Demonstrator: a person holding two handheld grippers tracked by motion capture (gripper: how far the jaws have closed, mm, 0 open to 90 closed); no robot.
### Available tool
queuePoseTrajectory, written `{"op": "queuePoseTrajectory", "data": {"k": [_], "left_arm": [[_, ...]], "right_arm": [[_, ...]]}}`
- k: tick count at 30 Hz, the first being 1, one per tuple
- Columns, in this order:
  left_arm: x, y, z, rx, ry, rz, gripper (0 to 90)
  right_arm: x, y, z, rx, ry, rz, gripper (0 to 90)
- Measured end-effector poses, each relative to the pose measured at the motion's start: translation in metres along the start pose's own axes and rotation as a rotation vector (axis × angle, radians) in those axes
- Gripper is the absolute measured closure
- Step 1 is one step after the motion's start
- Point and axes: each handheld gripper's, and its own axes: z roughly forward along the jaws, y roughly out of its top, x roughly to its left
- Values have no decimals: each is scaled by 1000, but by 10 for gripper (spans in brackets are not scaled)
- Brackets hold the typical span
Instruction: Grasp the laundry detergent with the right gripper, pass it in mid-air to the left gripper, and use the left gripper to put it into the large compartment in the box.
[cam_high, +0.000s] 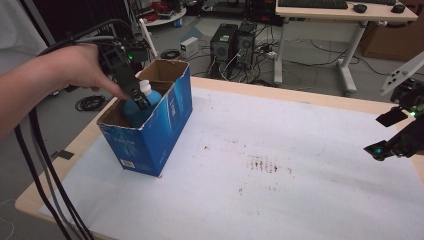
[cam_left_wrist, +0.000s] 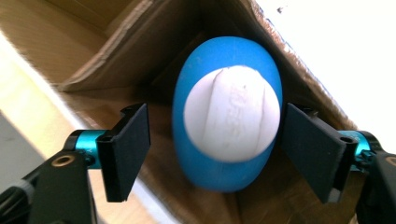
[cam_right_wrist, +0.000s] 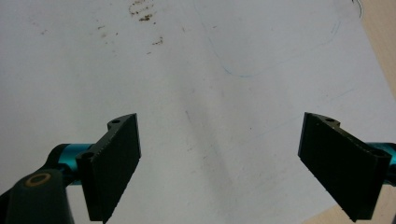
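Left gripper (cam_left_wrist: 215, 154) spread wide, clear of blue white-capped plastic bottle (cam_left_wrist: 227, 114) between; blue cardboard box (cam_left_wrist: 93, 60) walls close around; bottle base hidden

The bottle (cam_left_wrist: 227, 116) between the jaws of the left gripper (cam_left_wrist: 215, 154) is bright blue with a white cap (cam_left_wrist: 232, 113), the cap marked by faint raised ridges and lettering. Around it, the box (cam_high: 159, 127) is plain brown cardboard inside and deep blue outside, with pale print and a small white label low on the wall nearest the camera. The left gripper itself is black, with turquoise metal collars behind each pad. The right gripper (cam_right_wrist: 218, 163) shows the same black pads and turquoise collars; beneath it the sheet (cam_right_wrist: 233, 56) is white, speckled with brown stains ahead of the jaws and a thin blue pen line. The table (cam_high: 37, 192) edge is pale wood.
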Motion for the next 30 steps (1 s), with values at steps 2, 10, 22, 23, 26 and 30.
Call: {"op": "queuePoseTrajectory", "data": {"k": [2, 10, 22, 23, 26, 30], "left_arm": [[-1, 1, -8, -3, 16, 17, 207], [-16, 16, -42, -132, -1, 67, 206], [-62, 65, -24, -163, -60, 256, 206], [-67, 71, -20, -170, -66, 268, 206], [-80, 83, -9, -174, -92, 310, 206], [-95, 96, 5, -173, -107, 351, 206]], "right_arm": [[1, 0, 0, -1, -2, 4, 124], [2, -4, -2, -17, -2, 9, 124], [8, -6, -5, -88, 51, 80, 123], [9, -5, -5, -87, 48, 85, 123], [12, -3, -5, -96, 37, 92, 123], [17, 0, -8, -110, 38, 75, 123]]}}
